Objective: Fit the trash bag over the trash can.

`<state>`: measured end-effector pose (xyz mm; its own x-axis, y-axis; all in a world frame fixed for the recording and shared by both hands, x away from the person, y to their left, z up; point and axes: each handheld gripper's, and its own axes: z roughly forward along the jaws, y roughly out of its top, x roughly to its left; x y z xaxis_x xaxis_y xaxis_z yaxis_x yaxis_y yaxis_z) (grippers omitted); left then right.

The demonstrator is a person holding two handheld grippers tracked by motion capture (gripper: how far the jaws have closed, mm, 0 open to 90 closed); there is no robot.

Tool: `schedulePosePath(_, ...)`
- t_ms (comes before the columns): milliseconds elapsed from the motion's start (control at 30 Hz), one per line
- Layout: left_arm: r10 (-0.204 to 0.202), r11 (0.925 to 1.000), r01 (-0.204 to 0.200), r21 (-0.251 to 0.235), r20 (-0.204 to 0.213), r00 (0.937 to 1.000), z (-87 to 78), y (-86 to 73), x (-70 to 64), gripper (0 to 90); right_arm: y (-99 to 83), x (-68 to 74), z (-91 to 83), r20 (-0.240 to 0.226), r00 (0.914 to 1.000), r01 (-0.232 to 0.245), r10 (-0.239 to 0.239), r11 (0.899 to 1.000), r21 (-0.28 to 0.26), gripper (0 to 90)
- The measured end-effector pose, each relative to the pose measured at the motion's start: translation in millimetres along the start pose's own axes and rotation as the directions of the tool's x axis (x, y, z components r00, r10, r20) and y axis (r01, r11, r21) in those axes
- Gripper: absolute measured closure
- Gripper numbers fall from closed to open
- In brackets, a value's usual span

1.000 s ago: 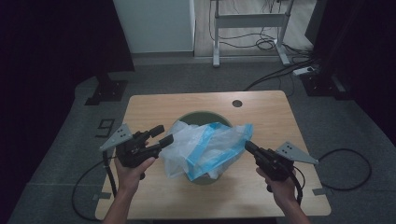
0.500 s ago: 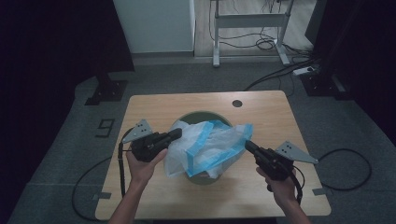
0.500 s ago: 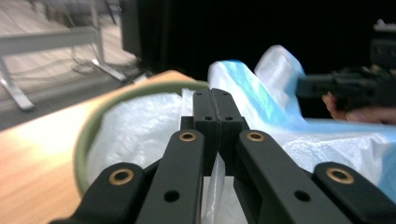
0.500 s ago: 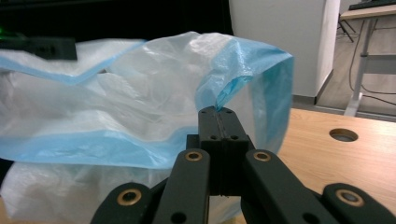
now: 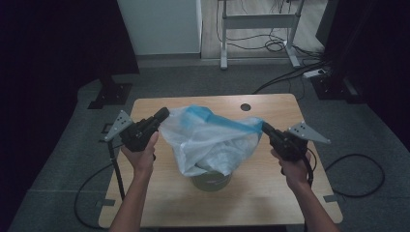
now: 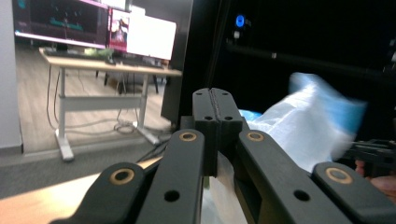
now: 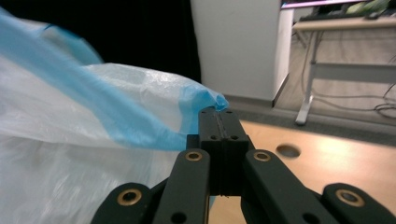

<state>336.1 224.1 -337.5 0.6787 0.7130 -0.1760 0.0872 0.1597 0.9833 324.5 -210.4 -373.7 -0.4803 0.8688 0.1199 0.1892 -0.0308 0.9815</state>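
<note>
High view: plastic bag (image 5: 212,142) stretched between left tool (image 5: 162,116) and right tool (image 5: 265,128).

We are seeing 2 black grippers, left gripper (image 5: 163,114) and right gripper (image 5: 265,127), showing brass pivot pins, grey triangular plates, trailing black cables.

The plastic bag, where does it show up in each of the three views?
High view: the bag hangs at the table's centre, stretched between both tools over a bin.
Left gripper view: right half, behind the shut jaws, white with a blue edge.
Right gripper view: left half, its blue rim pinched at the jaw tips.
Shared landmark: the blue rim band.
</note>
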Motion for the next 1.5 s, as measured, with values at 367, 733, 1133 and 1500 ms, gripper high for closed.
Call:
schedulePosePath(367, 0.046, 0.9968, -0.043, -0.067, 0.049, 0.9977, -34.9, -2.8, -15.3, 90.0, 30.4, 16.4, -21.9, -0.039, 0.999, 0.016, -0.021, 0.992, -0.125, 89.2)
schedulePosePath(733, -0.032, 0.998, 0.038, -0.05, 0.116, 0.9928, -71.9, -45.6, -16.0, 89.9, -16.6, 27.4, -44.4, -0.107, 0.9936, -0.042, 0.035, 0.997, -0.065, 89.1)
schedulePosePath(1133, -0.105, 0.9941, 0.099, 0.043, 0.171, 0.9796, -88.1, -81.8, -14.7, 89.9, -55.8, 29.5, -60.3, -0.142, 0.9816, -0.13, 0.128, 0.991, -0.009, 89.2)
schedulePosePath(1500, -0.15, 0.9818, 0.126, 0.142, 0.169, 0.9741, -90.5, -105.7, -5.8, 89.9, -89.1, 29.6, -70.5, -0.153, 0.9729, -0.167, 0.173, 0.984, 0.057, 89.2)
